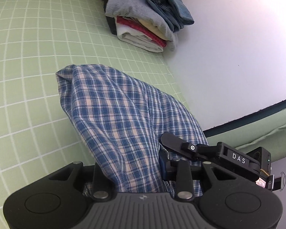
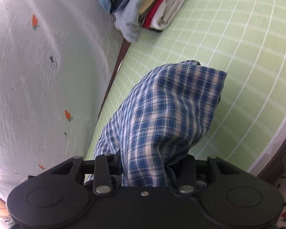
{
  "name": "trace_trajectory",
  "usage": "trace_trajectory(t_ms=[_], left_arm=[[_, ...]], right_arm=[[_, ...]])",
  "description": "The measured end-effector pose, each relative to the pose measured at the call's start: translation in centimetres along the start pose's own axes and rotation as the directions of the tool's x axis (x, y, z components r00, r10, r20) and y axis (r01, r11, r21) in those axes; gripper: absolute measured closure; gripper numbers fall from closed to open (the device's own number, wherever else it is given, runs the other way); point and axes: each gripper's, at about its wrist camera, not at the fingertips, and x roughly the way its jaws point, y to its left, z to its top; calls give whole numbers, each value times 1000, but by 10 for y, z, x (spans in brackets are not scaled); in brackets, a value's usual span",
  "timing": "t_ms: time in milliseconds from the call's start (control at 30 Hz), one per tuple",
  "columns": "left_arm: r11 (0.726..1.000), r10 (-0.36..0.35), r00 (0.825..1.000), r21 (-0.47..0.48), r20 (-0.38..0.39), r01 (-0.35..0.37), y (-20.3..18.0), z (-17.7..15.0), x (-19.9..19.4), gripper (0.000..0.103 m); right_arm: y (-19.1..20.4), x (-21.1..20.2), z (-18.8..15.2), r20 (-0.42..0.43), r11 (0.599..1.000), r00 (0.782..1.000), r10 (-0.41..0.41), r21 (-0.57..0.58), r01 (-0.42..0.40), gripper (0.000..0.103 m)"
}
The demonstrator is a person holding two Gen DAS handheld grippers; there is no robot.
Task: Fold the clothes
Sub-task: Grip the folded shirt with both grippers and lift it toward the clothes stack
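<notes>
A blue and cream plaid garment (image 1: 120,114) is lifted off the green grid mat (image 1: 28,57), bunched and draped over both grippers. My left gripper (image 1: 131,171) is shut on one end of it; cloth covers the fingertips. In the left wrist view the right gripper (image 1: 190,148) shows close on the right, touching the same cloth. In the right wrist view the plaid garment (image 2: 169,110) hangs forward over my right gripper (image 2: 146,164), which is shut on it, above the mat (image 2: 238,38).
A stack of folded clothes (image 1: 143,19), white, red, yellow, grey and blue denim, sits at the mat's far edge (image 2: 148,5). A white carrot-print sheet (image 2: 38,66) lies left of the mat. A pale wall (image 1: 238,47) borders the right side.
</notes>
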Motion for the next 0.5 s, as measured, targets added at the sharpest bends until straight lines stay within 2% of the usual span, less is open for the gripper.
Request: trace_trajectory(t_ms=[233, 333, 500], left_arm=[[1000, 3, 995, -7, 98, -2, -63, 50, 77, 68], [1000, -12, 988, -11, 152, 14, -85, 78, 101, 67], [1000, -13, 967, 20, 255, 8, -125, 136, 109, 68]], right_arm=[[-37, -17, 115, -30, 997, 999, 29, -72, -31, 62], [-44, -23, 168, -45, 989, 997, 65, -131, -70, 62], [-24, -23, 247, -49, 969, 993, 110, -218, -118, 62]])
